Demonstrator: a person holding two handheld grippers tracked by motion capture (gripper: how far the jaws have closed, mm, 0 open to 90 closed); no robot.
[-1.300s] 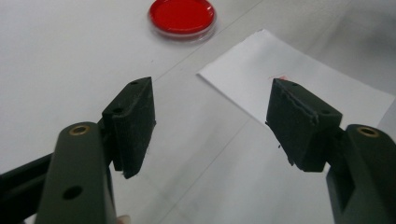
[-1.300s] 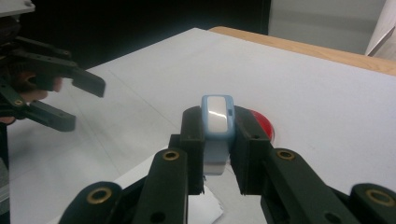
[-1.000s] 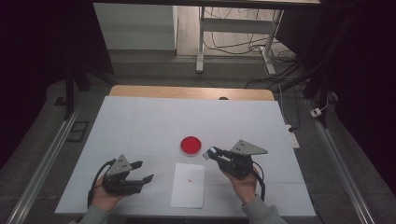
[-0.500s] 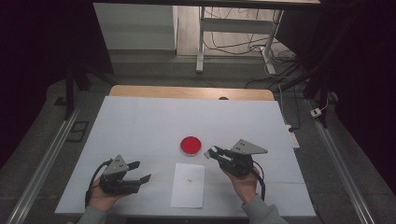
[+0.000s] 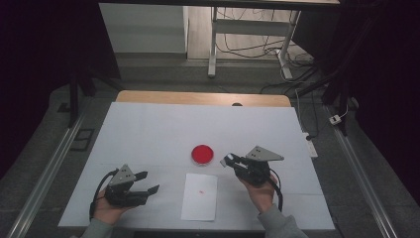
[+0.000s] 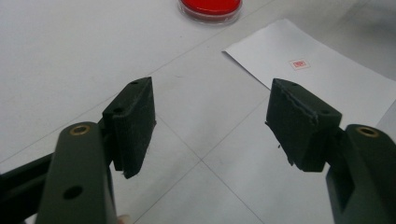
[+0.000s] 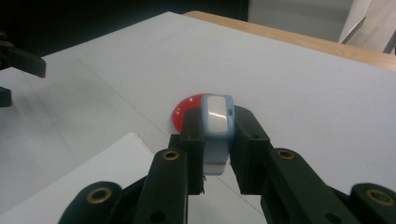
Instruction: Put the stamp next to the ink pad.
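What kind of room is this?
Probably a lab or workshop test bench: a white-covered table on a bare floor, loose cables trailing under a metal desk frame behind, and metal rails alongside the table.

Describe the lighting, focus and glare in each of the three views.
High view: the white table is evenly lit and its surroundings fall into darkness. Left gripper view: the near jaws look soft, while the small red mark on the paper sheet stays readable. Right gripper view: a bright glare patch sits on the pale blue stamp, and the far table edge blurs.
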